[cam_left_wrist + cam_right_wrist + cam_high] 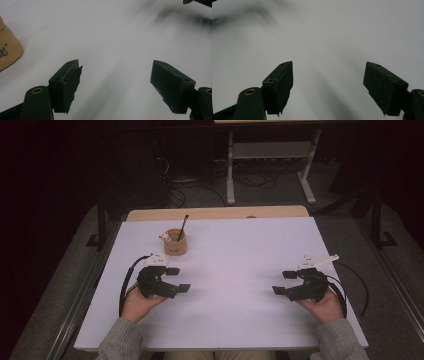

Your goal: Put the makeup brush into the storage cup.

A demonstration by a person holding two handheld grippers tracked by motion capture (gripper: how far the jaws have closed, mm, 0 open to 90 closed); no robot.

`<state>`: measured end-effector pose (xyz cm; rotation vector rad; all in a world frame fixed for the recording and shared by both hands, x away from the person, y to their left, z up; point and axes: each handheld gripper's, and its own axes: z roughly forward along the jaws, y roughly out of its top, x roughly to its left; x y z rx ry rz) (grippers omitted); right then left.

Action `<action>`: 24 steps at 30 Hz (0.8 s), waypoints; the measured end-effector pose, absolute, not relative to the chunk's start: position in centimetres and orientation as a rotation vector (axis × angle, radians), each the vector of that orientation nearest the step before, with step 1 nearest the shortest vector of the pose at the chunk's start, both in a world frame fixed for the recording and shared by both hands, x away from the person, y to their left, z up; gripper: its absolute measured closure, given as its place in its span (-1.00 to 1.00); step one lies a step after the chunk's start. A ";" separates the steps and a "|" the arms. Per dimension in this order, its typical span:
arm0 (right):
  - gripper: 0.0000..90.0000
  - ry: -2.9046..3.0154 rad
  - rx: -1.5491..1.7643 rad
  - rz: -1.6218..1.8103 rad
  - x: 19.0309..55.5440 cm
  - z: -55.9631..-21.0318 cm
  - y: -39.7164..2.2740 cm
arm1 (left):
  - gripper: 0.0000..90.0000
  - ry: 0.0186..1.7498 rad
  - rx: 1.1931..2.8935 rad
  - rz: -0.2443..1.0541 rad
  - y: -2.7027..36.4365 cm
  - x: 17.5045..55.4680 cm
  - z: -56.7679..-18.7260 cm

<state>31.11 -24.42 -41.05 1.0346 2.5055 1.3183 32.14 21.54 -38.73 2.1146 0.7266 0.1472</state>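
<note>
From above, the left gripper (177,279) and right gripper (285,282) are resting wide open and empty on the white table (240,250), the cup (175,242) standing just beyond the left one. Left gripper view: jaws gaping, cup (8,47) at far left. Right gripper view: jaws spreading over bare table (324,37).

Tan cup (175,242) upright on white table, far left, black stick leaning inside
</note>
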 end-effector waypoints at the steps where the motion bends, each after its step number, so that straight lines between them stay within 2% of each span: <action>1: -0.49 2.505 1.031 1.317 31.1 -41.1 -24.4 | -0.49 0.727 2.114 0.151 21.6 32.1 -38.8; 24: -0.49 2.517 1.025 1.307 31.1 -41.2 -24.3 | -0.49 0.747 2.095 0.174 22.2 30.5 -40.1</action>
